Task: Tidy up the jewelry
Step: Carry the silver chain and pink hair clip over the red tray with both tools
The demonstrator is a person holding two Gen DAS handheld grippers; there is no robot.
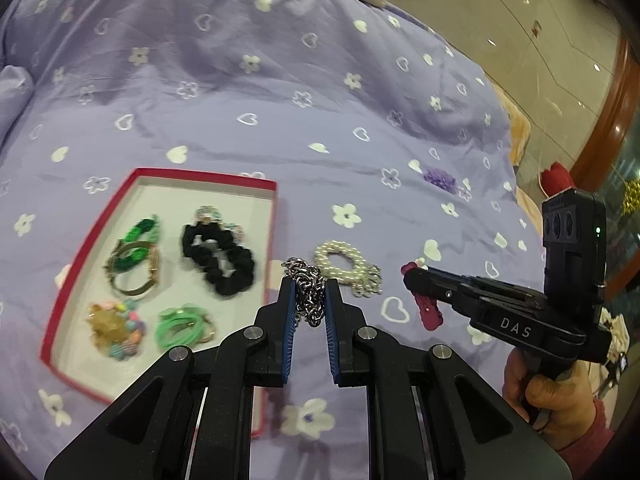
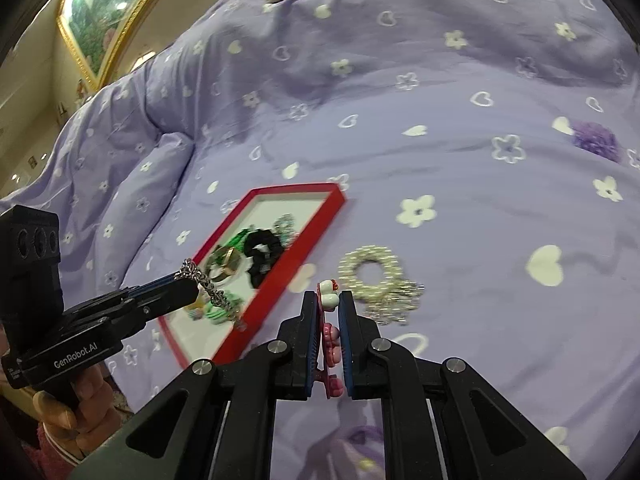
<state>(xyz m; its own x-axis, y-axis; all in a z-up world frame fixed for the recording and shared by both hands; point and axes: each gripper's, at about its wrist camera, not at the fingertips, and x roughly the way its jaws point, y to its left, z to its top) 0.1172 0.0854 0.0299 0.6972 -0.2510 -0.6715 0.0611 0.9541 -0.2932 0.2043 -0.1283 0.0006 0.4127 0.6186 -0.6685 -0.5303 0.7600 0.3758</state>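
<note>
My left gripper [image 1: 310, 282] is shut on a silver chain [image 1: 306, 288] and holds it above the bedspread, just right of the red-rimmed tray [image 1: 208, 176]. In the right wrist view the left gripper [image 2: 188, 280] holds the chain [image 2: 210, 290] over the tray [image 2: 280, 268]. My right gripper [image 2: 329, 300] is shut on a pink hair clip [image 2: 330, 344] with a white figure. In the left wrist view the right gripper [image 1: 410, 276] shows with the clip [image 1: 428, 312]. A pearl bracelet [image 1: 346, 266] lies on the bed between them; it also shows in the right wrist view [image 2: 374, 280].
The tray holds a black scrunchie [image 1: 220, 260], green and gold bangles [image 1: 134, 262], green hair ties [image 1: 182, 326] and a colourful beaded piece [image 1: 116, 330]. A purple fluffy item [image 1: 440, 178] lies further back. The lilac bedspread [image 1: 280, 80] ends at the right by the floor [image 1: 540, 40].
</note>
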